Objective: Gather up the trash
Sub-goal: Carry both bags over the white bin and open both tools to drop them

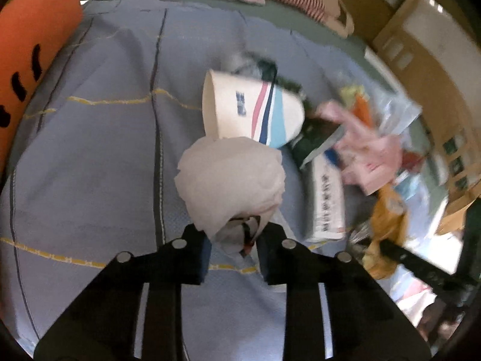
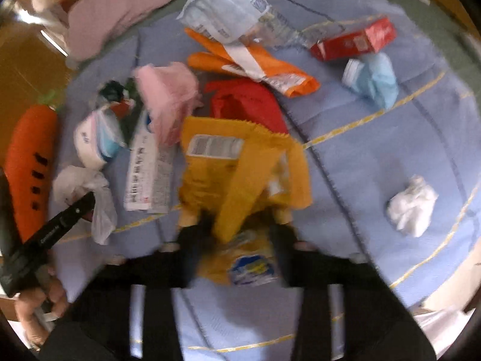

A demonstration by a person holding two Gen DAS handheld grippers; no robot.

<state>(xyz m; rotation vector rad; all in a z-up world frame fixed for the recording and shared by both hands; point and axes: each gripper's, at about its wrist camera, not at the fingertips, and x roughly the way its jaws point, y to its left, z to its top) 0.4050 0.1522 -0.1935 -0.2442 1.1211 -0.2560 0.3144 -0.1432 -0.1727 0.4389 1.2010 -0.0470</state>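
Both tongs are already pinching: left gripper (image 1: 233, 248) on the feather-light crumpled tissue (image 1: 231, 180), right gripper (image 2: 237, 237) on the crinkly, slippery-looking yellow snack bag (image 2: 240, 174), so I'd grab bunched folds.

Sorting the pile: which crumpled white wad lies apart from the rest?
The white tissue wad right of the yellow bag, alone on bare blue bedsheet; the other sits by the paper cup.

Crumpled tissue paper (image 1: 230, 180), matt cloth bedsheet (image 1: 105, 156)
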